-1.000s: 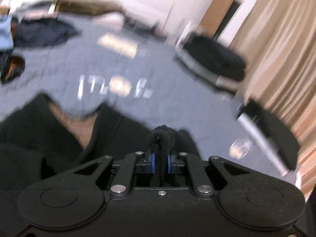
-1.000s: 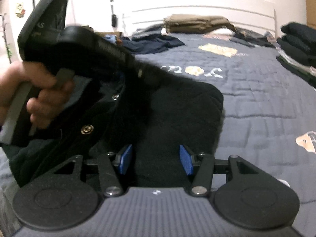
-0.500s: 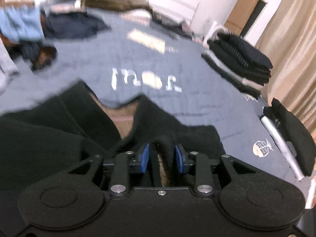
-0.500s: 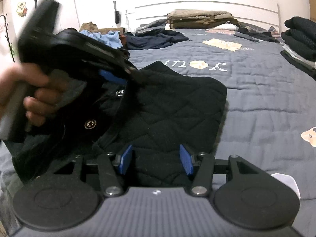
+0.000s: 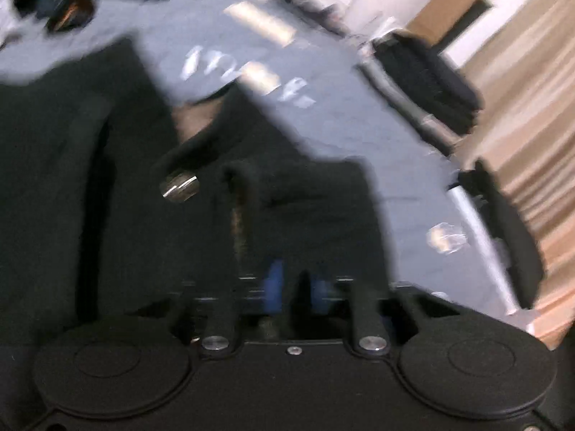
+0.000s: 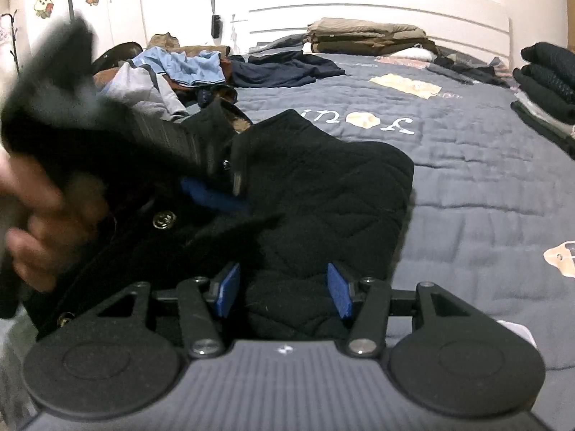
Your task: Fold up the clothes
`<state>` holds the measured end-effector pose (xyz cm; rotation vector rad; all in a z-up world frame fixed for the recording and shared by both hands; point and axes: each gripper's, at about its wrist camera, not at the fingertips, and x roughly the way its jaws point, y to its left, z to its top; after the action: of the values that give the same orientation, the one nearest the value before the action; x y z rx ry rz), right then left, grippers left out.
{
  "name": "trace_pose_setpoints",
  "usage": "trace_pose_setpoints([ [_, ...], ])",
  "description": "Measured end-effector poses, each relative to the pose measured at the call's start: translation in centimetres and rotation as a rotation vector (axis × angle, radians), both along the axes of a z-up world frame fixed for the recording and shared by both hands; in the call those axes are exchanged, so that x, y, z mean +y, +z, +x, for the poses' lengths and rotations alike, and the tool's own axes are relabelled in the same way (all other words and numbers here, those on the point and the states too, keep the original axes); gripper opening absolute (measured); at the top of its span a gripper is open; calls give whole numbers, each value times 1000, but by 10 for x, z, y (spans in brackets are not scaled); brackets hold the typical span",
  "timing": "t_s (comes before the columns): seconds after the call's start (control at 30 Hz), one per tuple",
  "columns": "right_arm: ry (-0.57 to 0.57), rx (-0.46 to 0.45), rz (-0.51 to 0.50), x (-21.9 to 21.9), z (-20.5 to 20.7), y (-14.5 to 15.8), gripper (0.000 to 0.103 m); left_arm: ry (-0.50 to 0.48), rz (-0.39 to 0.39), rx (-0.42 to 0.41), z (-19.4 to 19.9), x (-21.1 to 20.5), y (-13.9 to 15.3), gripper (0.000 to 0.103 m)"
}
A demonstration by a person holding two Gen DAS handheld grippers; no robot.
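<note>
A black quilted jacket point(image 6: 323, 186) with metal snap buttons point(image 6: 163, 221) lies on the grey-blue bedspread point(image 6: 485, 179). In the right wrist view a hand point(image 6: 43, 222) holds my left gripper point(image 6: 215, 197) low over the jacket's front edge, blurred. In the left wrist view my left gripper point(image 5: 296, 280) has its blue pads close together, pinching a ridge of the jacket point(image 5: 107, 179) beside a button point(image 5: 179, 186). My right gripper point(image 6: 284, 287) sits at the near hem, half closed, with a bunched lump of hem filling the gap between its pads.
Loose clothes point(image 6: 179, 68) are heaped at the back left. Folded tan items point(image 6: 366, 36) lie by the headboard. A stack of folded dark clothes point(image 6: 546, 72) sits at the bed's right side, with curtains point(image 5: 521, 89) beyond it.
My left gripper parted its pads around the jacket's front edge, then shut on it again and sank toward the bed. The right gripper has kept still.
</note>
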<state>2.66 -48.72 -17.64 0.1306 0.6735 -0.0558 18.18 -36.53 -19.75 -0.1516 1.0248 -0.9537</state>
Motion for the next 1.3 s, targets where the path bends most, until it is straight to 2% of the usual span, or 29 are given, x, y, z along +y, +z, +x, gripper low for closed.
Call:
trace_pose_setpoints([
  [0.1, 9, 14, 33, -5, -1, 8, 53, -1, -39, 13, 4, 8, -7, 8],
  [0.27, -24, -29, 131, -19, -6, 27, 53, 6, -12, -37, -6, 4, 1, 8],
  [0.47, -19, 34, 34, -6, 2, 5, 53, 50, -37, -115, -29, 39, 32, 11],
  [0.53, -18, 34, 26, -4, 2, 9, 53, 80, -44, -148, -38, 60, 45, 19],
  [0.6, -26, 35, 43, -7, 2, 9, 53, 115, -53, -173, -45, 86, 57, 39],
  [0.73, -34, 42, 30, -5, 4, 10, 53, 210, -44, -224, -57, 143, 75, 42],
  [0.87, -45, 49, 15, -2, 5, 14, 53, 323, -23, -258, -61, 192, 83, 52],
  [1.0, -56, 55, 0, 1, 7, 18, 53, 428, 14, -232, -51, 230, 72, 52],
  [1.1, -62, 56, -7, 3, 9, 24, 53, 460, 50, -205, -42, 246, 60, 53],
  [1.17, -69, 53, -4, 4, 10, 30, 53, 471, 48, -187, -38, 252, 56, 56],
  [1.2, -71, 50, -4, 4, 11, 33, 53, 476, 47, -178, -36, 255, 53, 60],
  [1.3, -70, 36, -2, 6, 13, 39, 53, 477, 4, -147, -31, 259, 48, 66],
])
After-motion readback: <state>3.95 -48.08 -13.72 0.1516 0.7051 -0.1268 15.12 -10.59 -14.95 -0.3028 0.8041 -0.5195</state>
